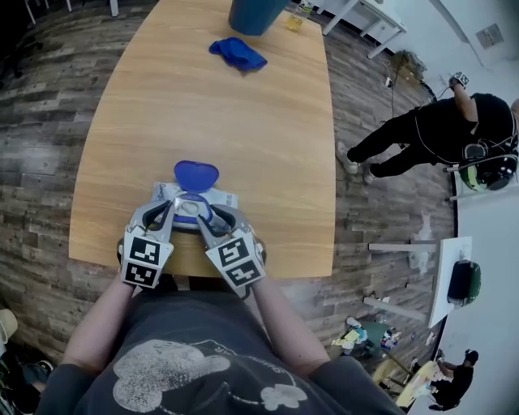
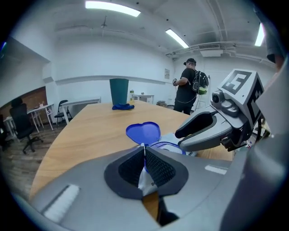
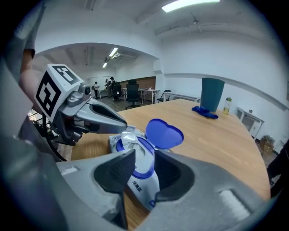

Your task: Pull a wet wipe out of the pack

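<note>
The white wipe pack [image 1: 220, 199] lies near the table's front edge, its blue heart-shaped lid [image 1: 196, 173] flipped open. My right gripper [image 3: 143, 169] is shut on the pack's [image 3: 141, 182] near end, a pad pressing each side below the blue ring. My left gripper [image 2: 144, 155] is shut on a thin white sheet, which looks like the wet wipe [image 3: 126, 137], at the pack's opening. In the right gripper view the left gripper [image 3: 123, 127] reaches in from the left. In the head view the left gripper [image 1: 180, 212] and the right gripper [image 1: 203, 220] meet over the pack.
On the far end of the wooden table [image 1: 203, 105] lie a crumpled blue cloth [image 1: 237, 53] and a dark teal bin [image 1: 255, 14]. A person in black [image 1: 438, 134] stands on the floor to the right. Desks and office chairs [image 2: 22, 126] stand beyond.
</note>
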`<state>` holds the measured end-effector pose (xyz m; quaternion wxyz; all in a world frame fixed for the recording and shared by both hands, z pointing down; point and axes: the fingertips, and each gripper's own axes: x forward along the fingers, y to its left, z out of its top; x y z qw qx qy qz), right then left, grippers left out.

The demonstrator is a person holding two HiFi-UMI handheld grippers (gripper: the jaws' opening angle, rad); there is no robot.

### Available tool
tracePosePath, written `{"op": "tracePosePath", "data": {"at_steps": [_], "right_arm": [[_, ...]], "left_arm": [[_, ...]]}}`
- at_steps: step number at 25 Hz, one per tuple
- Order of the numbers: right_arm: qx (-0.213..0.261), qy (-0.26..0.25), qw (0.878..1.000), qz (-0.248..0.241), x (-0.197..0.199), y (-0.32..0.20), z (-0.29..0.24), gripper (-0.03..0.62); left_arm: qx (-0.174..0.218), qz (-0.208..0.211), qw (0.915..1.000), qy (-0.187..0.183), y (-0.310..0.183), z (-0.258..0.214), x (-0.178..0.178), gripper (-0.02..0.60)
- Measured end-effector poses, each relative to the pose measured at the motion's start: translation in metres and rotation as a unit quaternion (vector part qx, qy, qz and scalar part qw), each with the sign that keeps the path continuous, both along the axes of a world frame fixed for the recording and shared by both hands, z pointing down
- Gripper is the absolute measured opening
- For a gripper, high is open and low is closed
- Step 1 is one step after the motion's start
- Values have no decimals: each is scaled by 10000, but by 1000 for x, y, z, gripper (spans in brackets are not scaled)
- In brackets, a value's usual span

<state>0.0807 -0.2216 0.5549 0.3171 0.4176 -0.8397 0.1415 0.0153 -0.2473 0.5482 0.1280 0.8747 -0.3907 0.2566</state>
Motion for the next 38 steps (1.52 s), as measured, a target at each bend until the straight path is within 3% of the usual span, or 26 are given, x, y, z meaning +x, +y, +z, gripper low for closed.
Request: {"op": "tracePosePath", "data": {"at_steps": [11, 13, 16, 18, 23, 30, 35, 38], "right_arm": [[-1061, 617, 9909, -552, -38, -17, 32, 121], [-1093, 730, 9891, -658, -40, -16, 33, 114], [-1048, 1024, 9851, -901, -47, -10, 39, 23], [-900, 1215, 9844, -898, -47, -10, 41, 12], [-924, 1127, 9880, -519, -39, -13, 39, 44], [-1233, 936, 9860, -612, -44, -15, 41, 72], [-1202, 956, 9870, -463, -42, -17, 41, 60], [-1083, 1226, 9853, -503, -42, -19, 43, 31]], "left_arm": [[-219, 67, 9997, 56, -4, 16, -6, 26], [-238, 107, 9996, 65, -6, 17, -6, 26], [-299, 143, 9994, 107, -5, 18, -6, 26], [-315, 174, 9993, 113, -2, 20, -6, 26], [-355, 285, 9989, 124, -1, 20, -8, 26], [-360, 390, 9985, 154, 0, 19, -7, 26], [-419, 423, 9981, 181, 1, 21, -7, 26], [-439, 447, 9979, 179, -1, 21, -8, 26]]}}
